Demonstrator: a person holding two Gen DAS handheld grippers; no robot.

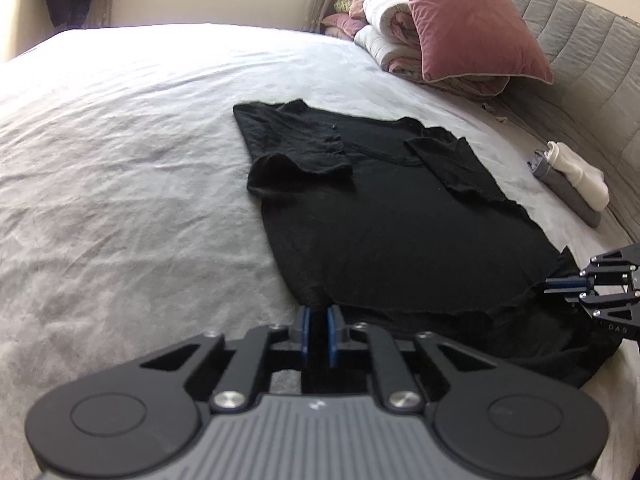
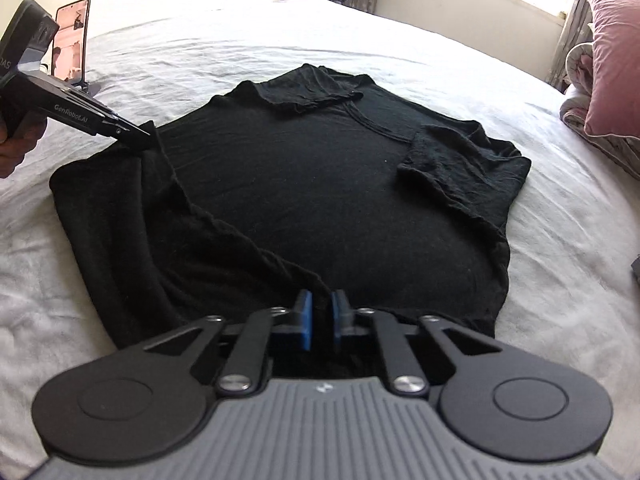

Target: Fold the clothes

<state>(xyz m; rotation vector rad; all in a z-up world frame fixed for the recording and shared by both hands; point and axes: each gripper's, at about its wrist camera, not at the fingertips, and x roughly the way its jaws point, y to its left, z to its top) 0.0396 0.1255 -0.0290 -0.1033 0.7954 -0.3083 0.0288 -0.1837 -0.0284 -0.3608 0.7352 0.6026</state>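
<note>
Black T-shirt [image 2: 340, 184] spread flat near the middle of the white bed [image 1: 120, 160], both short sleeves already turned inward over the chest.

Nearest: hem pinched at 2 points. Left gripper [image 1: 318, 330] nearly closed on the left hem corner, right gripper [image 2: 320, 314] likewise narrowed on the hem's other end, dark cloth between the blue pads. Probably held so to lift the bottom edge evenly and carry it toward the collar.

Fabric matte, softly wrinkled, 1 diagonal ridge rising between the held points.

Farther right: small folded pile [image 1: 572, 178]. Farthest: pink pillow [image 1: 464, 20] on rolled quilts.
</note>
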